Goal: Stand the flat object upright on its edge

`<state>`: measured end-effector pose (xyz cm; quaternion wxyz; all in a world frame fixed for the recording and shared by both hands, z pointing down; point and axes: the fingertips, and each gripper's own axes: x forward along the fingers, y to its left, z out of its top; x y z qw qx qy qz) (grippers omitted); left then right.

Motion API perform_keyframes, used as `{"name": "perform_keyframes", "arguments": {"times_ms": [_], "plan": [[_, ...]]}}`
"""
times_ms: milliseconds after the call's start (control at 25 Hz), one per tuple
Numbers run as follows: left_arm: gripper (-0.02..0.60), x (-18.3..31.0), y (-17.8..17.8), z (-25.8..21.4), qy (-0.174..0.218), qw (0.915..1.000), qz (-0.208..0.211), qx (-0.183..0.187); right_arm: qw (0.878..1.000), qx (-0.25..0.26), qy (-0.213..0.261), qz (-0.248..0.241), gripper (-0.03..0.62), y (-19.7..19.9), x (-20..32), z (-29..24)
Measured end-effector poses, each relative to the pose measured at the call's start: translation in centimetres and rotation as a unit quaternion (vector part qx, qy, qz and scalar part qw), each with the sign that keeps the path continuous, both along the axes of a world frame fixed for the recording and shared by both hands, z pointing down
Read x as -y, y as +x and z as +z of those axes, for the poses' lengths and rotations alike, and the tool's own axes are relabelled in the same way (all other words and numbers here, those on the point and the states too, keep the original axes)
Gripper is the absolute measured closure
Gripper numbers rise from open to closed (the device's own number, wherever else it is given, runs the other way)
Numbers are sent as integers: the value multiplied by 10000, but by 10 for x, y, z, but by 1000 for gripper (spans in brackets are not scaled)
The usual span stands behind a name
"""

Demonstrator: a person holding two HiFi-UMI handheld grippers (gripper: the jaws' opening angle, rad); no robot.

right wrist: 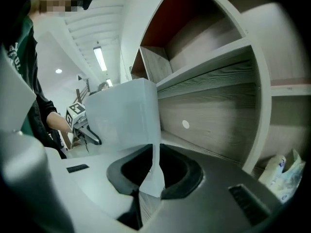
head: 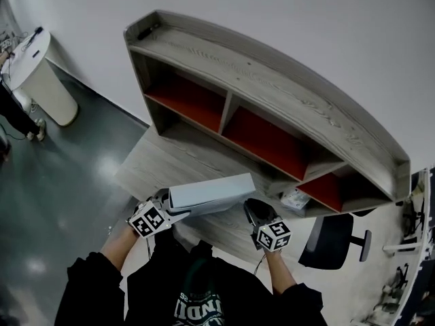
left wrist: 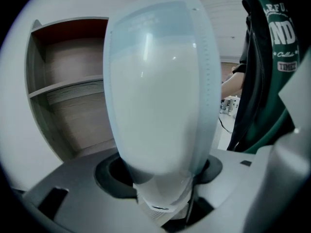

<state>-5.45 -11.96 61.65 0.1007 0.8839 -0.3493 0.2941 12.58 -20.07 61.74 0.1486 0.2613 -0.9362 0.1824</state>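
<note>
Count: two hand-held grippers, one white game console, one wooden shelf unit, one office chair.

Left hand-held gripper (head: pixel 168 206) is clamped on the console's (head: pixel 211 194) thick left end. In the left gripper view the white shell fills the gap between the jaws and both press on it. Right hand-held gripper (head: pixel 254 210) has its jaws nearly together, pinching the thin edge of the console's white side plate at the right end. Each gripper has one marker cube.

The console spans between the two grippers, long axis left to right, over the front of the wood tabletop (head: pixel 170 158) and just in front of the shelf unit (head: pixel 272 90). Can't tell whether its lower edge touches the tabletop.

The shelf unit shows three red-backed compartments. One crumpled plastic packet (head: pixel 296 199) lies at the mouth of the right one; its print is too small to read.

The black office chair (head: pixel 333 240) is at the right, off the tabletop. One white pedestal (head: pixel 37 73) stands on the floor far left, with a second person's legs beside it.

Readable writing: only partial letters on the green sweatshirt (left wrist: pixel 279 57), a large "ND" in the left gripper view. No brand is legible on the console.
</note>
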Motion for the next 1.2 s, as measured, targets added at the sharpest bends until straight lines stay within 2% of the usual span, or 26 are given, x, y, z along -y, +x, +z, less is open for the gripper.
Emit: {"name": "perform_keyframes", "arguments": {"times_ms": [120,480,880,1200], "plan": [[295,-3,-27,-2,3,9996,-274,-9,10000,58,-16,25,546,-20,7,-3],[296,-8,-113,-11,123,9946,-1028,45,9975,578,-398,53,551,-86,12,-16],[301,-4,-181,-14,240,9859,-1655,-12,9979,475,-332,-278,551,-145,-2,-26],[304,8,-232,-12,333,9755,-2174,-76,9985,367,-289,-295,551,-168,0,-30]]}}
